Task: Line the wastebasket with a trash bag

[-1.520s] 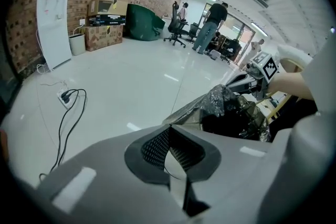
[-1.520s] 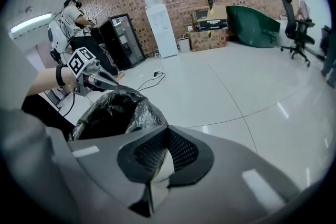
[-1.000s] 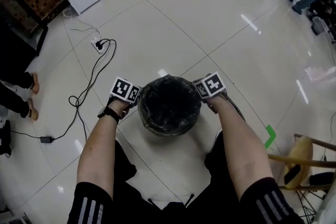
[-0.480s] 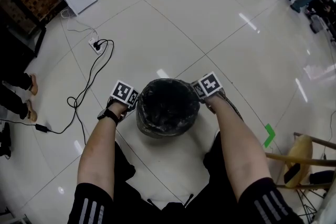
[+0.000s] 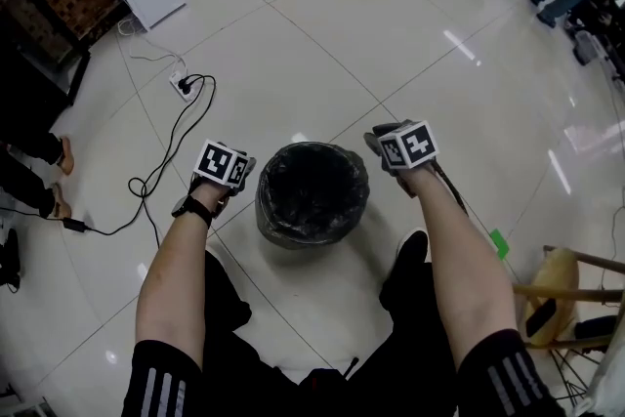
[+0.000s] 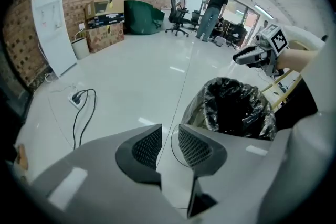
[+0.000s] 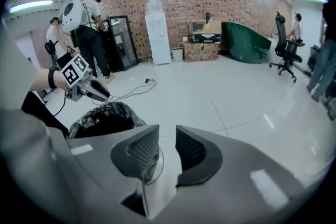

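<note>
Obs., bagging step. Wastebasket (image 5: 305, 234) stands on the tiled floor (image 5: 391, 44) between the person's knees. The black trash bag (image 5: 312, 183) sits inside it, its mouth turned over the rim all the way round as far as I can see from above.

Change over the last second: both tools were down at the rim, one on each side, with fingers pressed together at the bag's edge. Now both are off it.
- Left gripper (image 5: 244, 173) is raised and just beside the left side of the rim, not touching. Its fingers are opening, and its own view shows only bare floor between them (image 6: 169, 136).
- Right gripper (image 5: 377, 138) is lifted higher and clear of the right side. Its fingers are likewise opening and nothing is between them (image 7: 167, 147).

The bag kept its place when let go; the folded edge has not slipped back in.

Reading: the cuff has been released on both sides, so the lining looks essentially done. The far and near arcs of the rim appear covered. How tight the fold is cannot be judged from here.
</note>
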Available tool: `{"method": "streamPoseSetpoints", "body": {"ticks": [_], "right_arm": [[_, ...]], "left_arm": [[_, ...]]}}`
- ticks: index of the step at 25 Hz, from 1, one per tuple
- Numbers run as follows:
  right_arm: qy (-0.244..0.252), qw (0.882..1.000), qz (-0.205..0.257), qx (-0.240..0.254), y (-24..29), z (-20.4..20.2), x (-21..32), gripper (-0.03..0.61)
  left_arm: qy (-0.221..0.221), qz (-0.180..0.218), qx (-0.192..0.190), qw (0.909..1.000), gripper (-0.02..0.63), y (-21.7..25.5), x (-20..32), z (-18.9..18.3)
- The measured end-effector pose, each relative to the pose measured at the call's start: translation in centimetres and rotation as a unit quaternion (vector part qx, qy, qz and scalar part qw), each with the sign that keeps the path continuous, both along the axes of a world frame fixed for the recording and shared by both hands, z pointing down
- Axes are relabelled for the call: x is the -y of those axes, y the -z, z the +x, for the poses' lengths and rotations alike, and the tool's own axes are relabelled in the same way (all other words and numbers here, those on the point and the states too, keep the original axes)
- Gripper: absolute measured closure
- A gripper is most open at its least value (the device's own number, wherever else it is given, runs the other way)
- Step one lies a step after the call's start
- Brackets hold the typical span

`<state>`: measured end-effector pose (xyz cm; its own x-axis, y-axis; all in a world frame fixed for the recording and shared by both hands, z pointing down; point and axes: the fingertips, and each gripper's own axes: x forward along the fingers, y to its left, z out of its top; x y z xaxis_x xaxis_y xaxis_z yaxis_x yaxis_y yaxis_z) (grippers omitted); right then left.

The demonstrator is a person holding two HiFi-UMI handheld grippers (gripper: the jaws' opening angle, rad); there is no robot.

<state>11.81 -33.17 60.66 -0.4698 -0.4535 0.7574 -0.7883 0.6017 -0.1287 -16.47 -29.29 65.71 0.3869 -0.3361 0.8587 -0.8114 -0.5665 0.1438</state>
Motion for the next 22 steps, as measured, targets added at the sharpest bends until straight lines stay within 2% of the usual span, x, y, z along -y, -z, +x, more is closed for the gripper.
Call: {"method": "streamPoseSetpoints", "body": {"ticks": [3, 8, 13, 17, 19, 22], "right_arm": [[0.032, 0.999, 0.015, 0.007, 3.0, -1.2, -1.6, 0.481], [0.144, 0.986, 0.022, -0.075, 4.8, -2.6, -7.7, 0.491], [0.157, 0.985, -0.033, -0.064, 4.0, -3.2, -14.4, 0.447], [0.168, 0.979, -0.072, -0.084, 0.2, -2.7, -18.3, 0.409], [0.177, 0.977, -0.076, -0.092, -1.3, -2.6, -19.0, 0.399], [0.204, 0.971, -0.057, -0.11, -2.5, -3.0, -19.4, 0.39]], "left_arm": [[-0.029, 0.019, -0.007, 0.9994, 0.522, 3.3, -1.1, 1.4], [-0.122, 0.013, 0.021, 0.9922, 0.522, 5.6, -6.0, 3.9], [-0.166, -0.013, 0.068, 0.9837, 0.495, 4.7, -12.2, 3.2], [-0.18, -0.059, 0.074, 0.9792, 0.453, 2.2, -17.0, 2.3], [-0.186, -0.068, 0.085, 0.9764, 0.437, 0.9, -18.0, 1.9], [-0.19, -0.048, 0.089, 0.9766, 0.424, -0.6, -18.2, 2.1]]}}
